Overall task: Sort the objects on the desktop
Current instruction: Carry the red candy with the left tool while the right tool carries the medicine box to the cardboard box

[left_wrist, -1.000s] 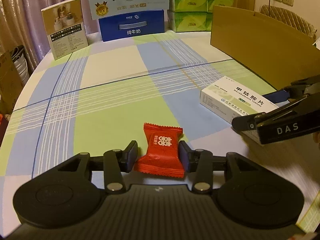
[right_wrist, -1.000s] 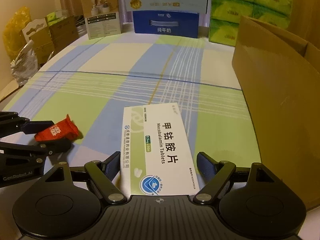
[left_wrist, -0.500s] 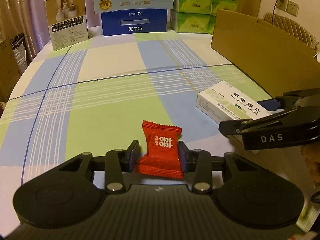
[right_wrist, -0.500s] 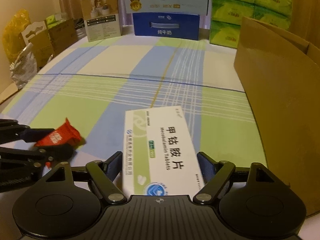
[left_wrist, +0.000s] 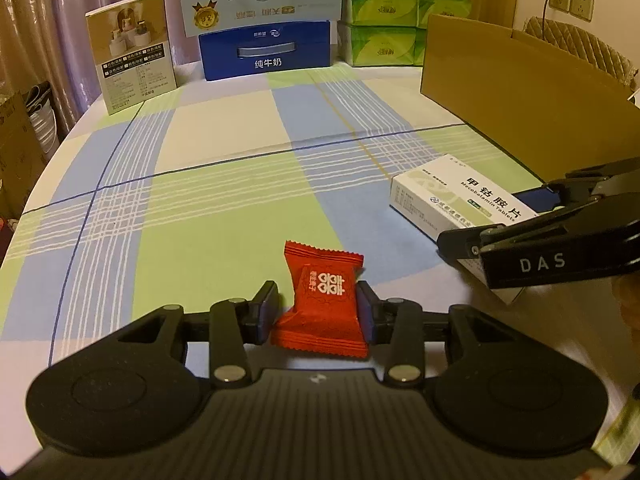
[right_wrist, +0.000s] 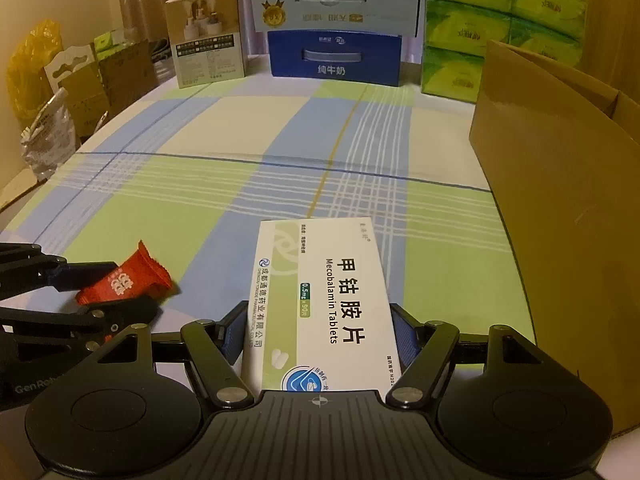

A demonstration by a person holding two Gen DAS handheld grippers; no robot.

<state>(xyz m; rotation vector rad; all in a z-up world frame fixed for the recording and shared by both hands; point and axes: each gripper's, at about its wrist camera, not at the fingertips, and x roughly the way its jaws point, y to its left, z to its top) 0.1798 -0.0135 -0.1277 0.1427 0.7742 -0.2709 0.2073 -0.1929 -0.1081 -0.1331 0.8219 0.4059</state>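
A red candy packet sits between the pads of my left gripper, which is shut on it just above the checked tablecloth. In the right wrist view the same candy tilts in the left gripper at the lower left. A white and green medicine box marked "Mecobalamin Tablets" lies lengthwise in my right gripper, both blue pads against its long sides. From the left wrist view the medicine box sticks out of the right gripper at the right.
A large open cardboard box stands along the table's right side. At the back are a blue milk carton with a pale one stacked on it, green tissue packs and a small product box. Bags and cartons sit beyond the left edge.
The right gripper's fingers have closed onto the medicine box. Both grippers have risen a little with their loads, and the candy stays held in the left gripper.
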